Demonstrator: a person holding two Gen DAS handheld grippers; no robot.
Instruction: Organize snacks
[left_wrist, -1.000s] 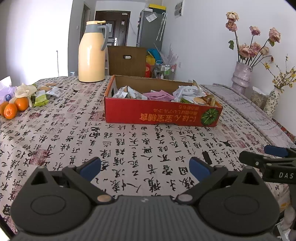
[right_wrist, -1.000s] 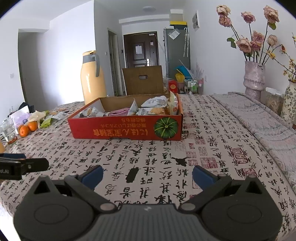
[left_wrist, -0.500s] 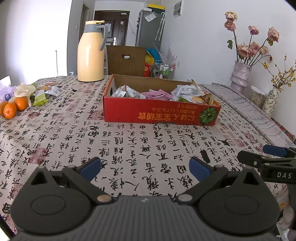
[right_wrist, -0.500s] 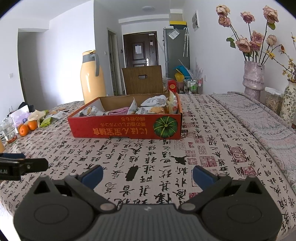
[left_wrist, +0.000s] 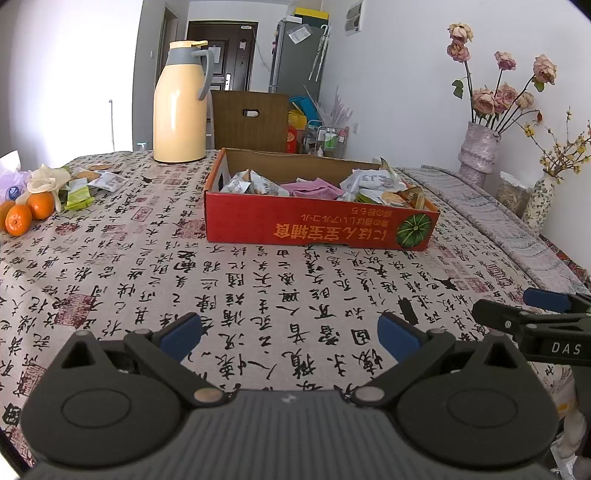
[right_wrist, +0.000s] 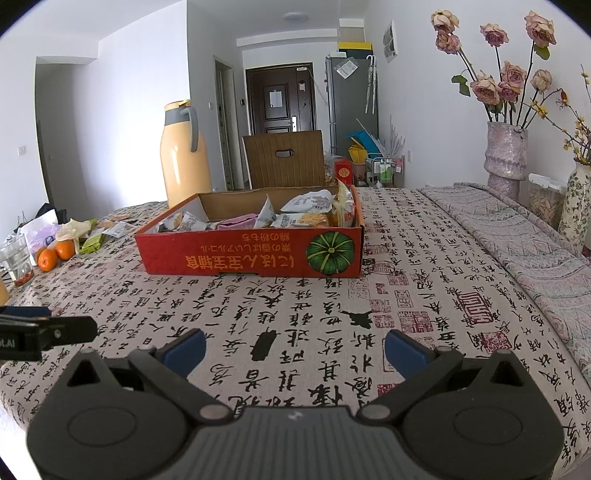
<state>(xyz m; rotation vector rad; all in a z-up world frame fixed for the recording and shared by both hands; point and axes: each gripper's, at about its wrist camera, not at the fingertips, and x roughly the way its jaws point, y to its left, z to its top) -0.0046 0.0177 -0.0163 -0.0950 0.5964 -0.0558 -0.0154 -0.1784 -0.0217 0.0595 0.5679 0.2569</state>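
Observation:
A red cardboard box (left_wrist: 317, 229) (right_wrist: 251, 254) with a pumpkin picture stands mid-table and holds several snack packets (left_wrist: 373, 184) (right_wrist: 310, 206) and a pink packet (left_wrist: 314, 190). More loose packets (left_wrist: 92, 184) (right_wrist: 107, 230) lie at the far left of the table. My left gripper (left_wrist: 288, 332) is open and empty over the cloth near the front edge. My right gripper (right_wrist: 293, 347) is open and empty, to the right of the left one; it also shows in the left wrist view (left_wrist: 532, 317).
A cream thermos jug (left_wrist: 181, 107) stands behind the box. Oranges (left_wrist: 27, 212) and a glass (right_wrist: 16, 260) sit at the left edge. Vases with flowers (right_wrist: 506, 155) stand at the right. The calligraphy tablecloth (left_wrist: 258, 288) covers the table.
Both grippers have barely shifted; the box sits a touch lower and nearer in the views. Both stay open and empty.

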